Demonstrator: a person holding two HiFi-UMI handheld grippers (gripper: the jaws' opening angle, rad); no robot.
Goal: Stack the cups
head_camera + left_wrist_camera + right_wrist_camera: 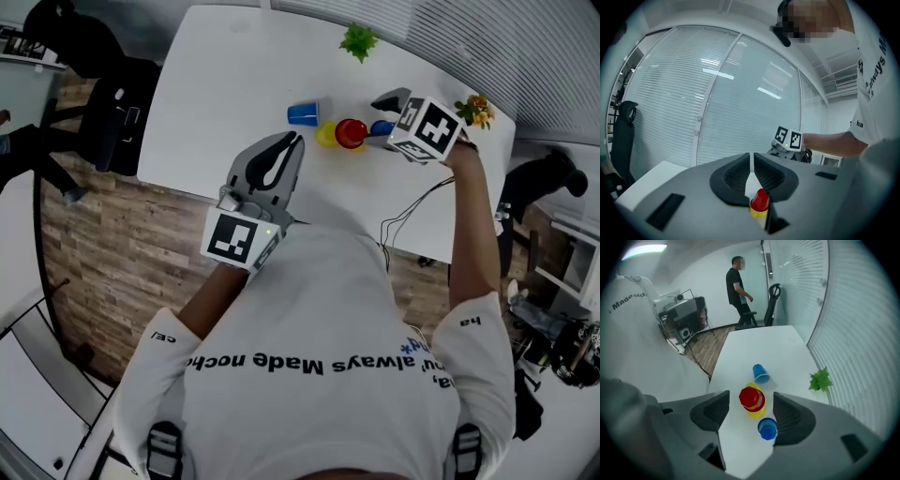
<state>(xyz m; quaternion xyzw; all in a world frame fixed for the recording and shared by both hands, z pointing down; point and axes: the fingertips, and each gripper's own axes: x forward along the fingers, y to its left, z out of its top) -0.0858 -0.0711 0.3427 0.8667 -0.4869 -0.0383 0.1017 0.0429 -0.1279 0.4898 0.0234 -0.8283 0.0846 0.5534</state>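
Your white table [234,66] carries everything. The cups sit in a short row about midway between its near and far edges, somewhat towards its right-hand end.

Your left gripper [292,142] hangs over the near edge and points level across the table at the row. Its tongs are pressed together on nothing, and it looks to have no part in this step. Your right gripper [386,111] is tipped steeply down over the right end of the row with its tongs spread wide. The right gripper view frames cups between the jaws, but they stand on the table below and the pads touch none of them.

The red cup [751,398] sits mouth-down on the yellow cup [756,412], so I judge that pair done and two blues left. One blue cup [767,428] stands mouth-down just beside the stack, on the side towards the table's right end. The other blue cup [761,373] lies on its side close by, towards the left end; I cannot tell whether it touches the yellow one.

The standing blue is your likeliest next pick:
- Lower the spread tongs around its wall, centred, without nudging the stack.
- Close gently, lift it clear above the red top, and seat it squarely.

The lying cup will need turning mouth-down first. The small green plant [820,379] at the far edge stands well clear.
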